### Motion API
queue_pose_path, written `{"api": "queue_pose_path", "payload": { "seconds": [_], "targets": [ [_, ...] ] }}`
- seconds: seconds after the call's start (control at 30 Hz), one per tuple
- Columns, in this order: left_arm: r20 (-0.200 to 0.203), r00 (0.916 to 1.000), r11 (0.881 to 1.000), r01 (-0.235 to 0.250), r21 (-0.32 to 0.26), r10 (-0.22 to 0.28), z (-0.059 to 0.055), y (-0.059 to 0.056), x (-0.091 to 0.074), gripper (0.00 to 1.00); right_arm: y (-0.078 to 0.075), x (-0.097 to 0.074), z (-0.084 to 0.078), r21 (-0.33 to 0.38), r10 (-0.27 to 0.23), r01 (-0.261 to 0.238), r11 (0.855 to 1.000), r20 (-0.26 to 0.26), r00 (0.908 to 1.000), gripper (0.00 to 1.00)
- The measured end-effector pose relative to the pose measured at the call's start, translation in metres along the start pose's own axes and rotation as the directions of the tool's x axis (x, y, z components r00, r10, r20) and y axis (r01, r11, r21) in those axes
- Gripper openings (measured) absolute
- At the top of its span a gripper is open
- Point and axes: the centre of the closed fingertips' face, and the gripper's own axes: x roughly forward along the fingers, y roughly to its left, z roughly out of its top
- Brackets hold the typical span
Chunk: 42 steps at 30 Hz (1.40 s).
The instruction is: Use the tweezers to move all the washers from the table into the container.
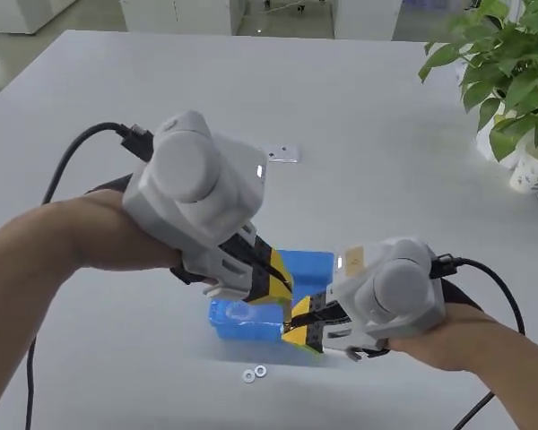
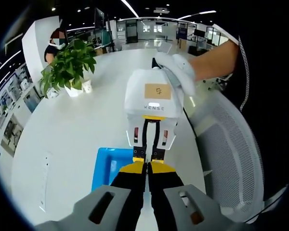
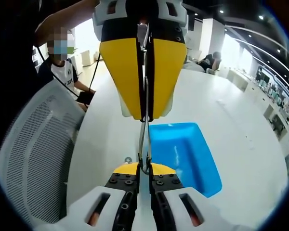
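Slim metal tweezers [image 3: 143,139] run between the two grippers, which meet tip to tip over the near edge of a blue container [image 1: 247,327]. My left gripper [image 1: 282,291] comes down from the upper left, its yellow jaws shut on one end of the tweezers. My right gripper [image 1: 300,330] comes in from the right and is shut on the other end. In the right gripper view my own jaws [image 3: 139,169] pinch the tweezers' looped end, with the left gripper [image 3: 145,115] above and the container [image 3: 183,149] to the right. Two washers [image 1: 255,373] lie on the table in front of the container.
A potted plant [image 1: 511,81] stands at the table's far right. A small white tag [image 1: 281,154] lies mid-table beyond the grippers. A white mesh chair [image 3: 33,159] is beside the table, with a seated person [image 3: 62,67] behind it. Cables trail from both grippers.
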Motion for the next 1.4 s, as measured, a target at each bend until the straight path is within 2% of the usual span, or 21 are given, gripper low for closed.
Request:
{"api": "queue_pose_path", "payload": {
  "seconds": [0.27,0.57,1.07,1.4],
  "targets": [
    [0.0,0.9999,1.0,-0.016,0.003,0.016,0.0,0.014,-0.001,0.05,-0.015,0.0,0.001,0.0,-0.013,0.012,1.0,0.006,0.9999,0.08],
    [0.0,0.9998,1.0,-0.018,-0.004,0.018,-0.005,0.027,0.003,0.05,-0.029,0.007,-0.003,0.006,-0.028,0.028,1.0,0.01,0.9995,0.08],
    [-0.02,0.9997,1.0,-0.016,-0.011,0.016,-0.022,0.045,0.018,0.05,-0.046,0.023,-0.018,0.029,-0.025,0.024,0.999,0.0,0.9997,0.09],
    [-0.016,0.9998,0.999,-0.01,-0.043,0.009,-0.035,0.051,0.03,0.05,-0.048,0.035,-0.032,0.03,0.011,-0.01,1.0,-0.031,0.9995,0.09]
  ]
}}
